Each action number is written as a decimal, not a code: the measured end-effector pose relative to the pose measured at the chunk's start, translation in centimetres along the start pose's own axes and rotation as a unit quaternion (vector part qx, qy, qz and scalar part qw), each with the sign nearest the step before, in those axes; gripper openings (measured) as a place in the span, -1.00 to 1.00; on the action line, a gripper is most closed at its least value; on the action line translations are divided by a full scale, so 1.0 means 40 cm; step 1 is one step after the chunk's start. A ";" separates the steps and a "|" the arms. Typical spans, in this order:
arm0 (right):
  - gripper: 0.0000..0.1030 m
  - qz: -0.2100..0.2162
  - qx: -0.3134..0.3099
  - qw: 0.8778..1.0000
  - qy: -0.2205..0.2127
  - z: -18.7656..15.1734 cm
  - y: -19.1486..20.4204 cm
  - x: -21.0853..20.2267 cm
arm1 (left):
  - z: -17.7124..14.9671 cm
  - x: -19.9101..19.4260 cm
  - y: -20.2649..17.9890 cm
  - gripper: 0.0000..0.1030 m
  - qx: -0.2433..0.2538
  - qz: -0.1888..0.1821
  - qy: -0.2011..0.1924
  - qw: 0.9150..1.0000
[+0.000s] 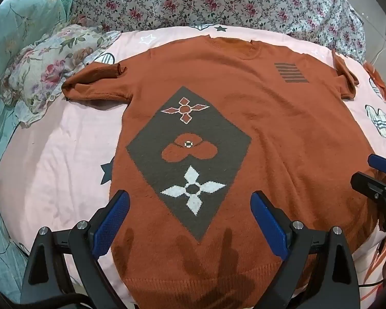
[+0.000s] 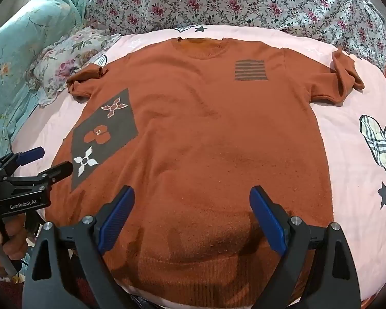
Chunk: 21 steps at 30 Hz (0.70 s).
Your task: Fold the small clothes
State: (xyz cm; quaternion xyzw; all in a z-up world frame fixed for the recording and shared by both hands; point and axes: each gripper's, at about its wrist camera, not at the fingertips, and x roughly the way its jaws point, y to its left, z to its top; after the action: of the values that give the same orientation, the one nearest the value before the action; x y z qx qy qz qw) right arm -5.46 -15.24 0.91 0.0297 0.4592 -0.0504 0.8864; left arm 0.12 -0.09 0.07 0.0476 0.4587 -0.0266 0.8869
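Note:
A rust-orange knit sweater lies flat, front up, on a pink sheet, with a grey diamond patch of flowers and a striped patch. Both short sleeves are bunched, the left sleeve and the right sleeve. My left gripper hovers open above the lower left part of the sweater, nothing between its fingers. My right gripper hovers open above the lower middle. Each gripper also shows at the edge of the other view: right gripper, left gripper.
A floral quilt is heaped along the far side. A floral pillow and teal bedding lie at the left. A hand holds the left gripper's handle. The sweater's hem lies near the bed's front edge.

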 end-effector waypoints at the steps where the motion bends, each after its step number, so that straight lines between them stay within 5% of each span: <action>1: 0.77 0.000 0.001 1.000 0.000 0.000 0.000 -0.001 | 0.001 0.000 -0.001 0.85 0.001 0.000 0.000 1.000; 21: 0.77 0.011 0.009 1.000 0.001 0.009 -0.010 0.002 | 0.001 0.010 -0.008 0.85 0.008 0.001 -0.001 1.000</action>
State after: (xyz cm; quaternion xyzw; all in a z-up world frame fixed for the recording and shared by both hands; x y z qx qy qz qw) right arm -5.18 -15.67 1.05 0.0434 0.4589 -0.0446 0.8863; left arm 0.35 -0.40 -0.25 0.0553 0.4573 -0.0291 0.8871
